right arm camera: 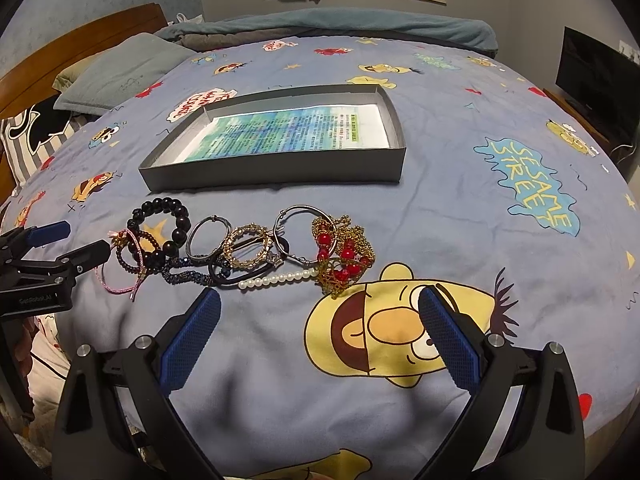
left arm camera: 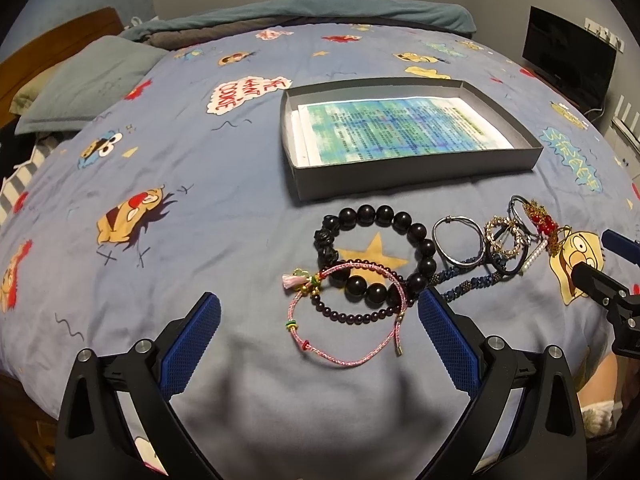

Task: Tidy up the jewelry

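Left tongs point(left arm camera: 319, 316) spread wide over the pink cord bracelet point(left arm camera: 344, 320); right tongs point(right arm camera: 319, 316) likewise released; gray box point(right arm camera: 280, 168) beyond.

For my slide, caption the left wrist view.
Open left gripper over bracelets on a cartoon bedspread, grey box beyond.
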Tool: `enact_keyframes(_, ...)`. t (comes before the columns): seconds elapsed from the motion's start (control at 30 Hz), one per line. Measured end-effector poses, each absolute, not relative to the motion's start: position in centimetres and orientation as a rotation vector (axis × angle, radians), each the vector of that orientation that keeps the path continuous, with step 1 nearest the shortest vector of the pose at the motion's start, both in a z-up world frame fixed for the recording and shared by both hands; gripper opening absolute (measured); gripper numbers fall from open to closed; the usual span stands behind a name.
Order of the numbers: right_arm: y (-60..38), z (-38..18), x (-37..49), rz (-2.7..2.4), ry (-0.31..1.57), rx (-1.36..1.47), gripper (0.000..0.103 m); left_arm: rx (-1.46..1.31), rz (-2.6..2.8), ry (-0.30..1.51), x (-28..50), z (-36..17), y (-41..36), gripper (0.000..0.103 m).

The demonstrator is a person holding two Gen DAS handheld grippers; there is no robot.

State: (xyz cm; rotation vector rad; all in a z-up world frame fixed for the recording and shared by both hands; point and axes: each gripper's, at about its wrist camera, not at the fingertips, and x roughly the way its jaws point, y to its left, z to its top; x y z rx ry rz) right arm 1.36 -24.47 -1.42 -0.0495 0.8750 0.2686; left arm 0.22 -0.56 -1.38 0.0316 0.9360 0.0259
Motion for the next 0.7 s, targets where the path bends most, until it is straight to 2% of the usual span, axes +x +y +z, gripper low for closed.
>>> enact_keyframes(0.7,-23.9,-1.7,2.1,0.273,0.885,-0.059,0.098,0.016,0.030,0.940,0.6,-1.7,0.5,0.098)
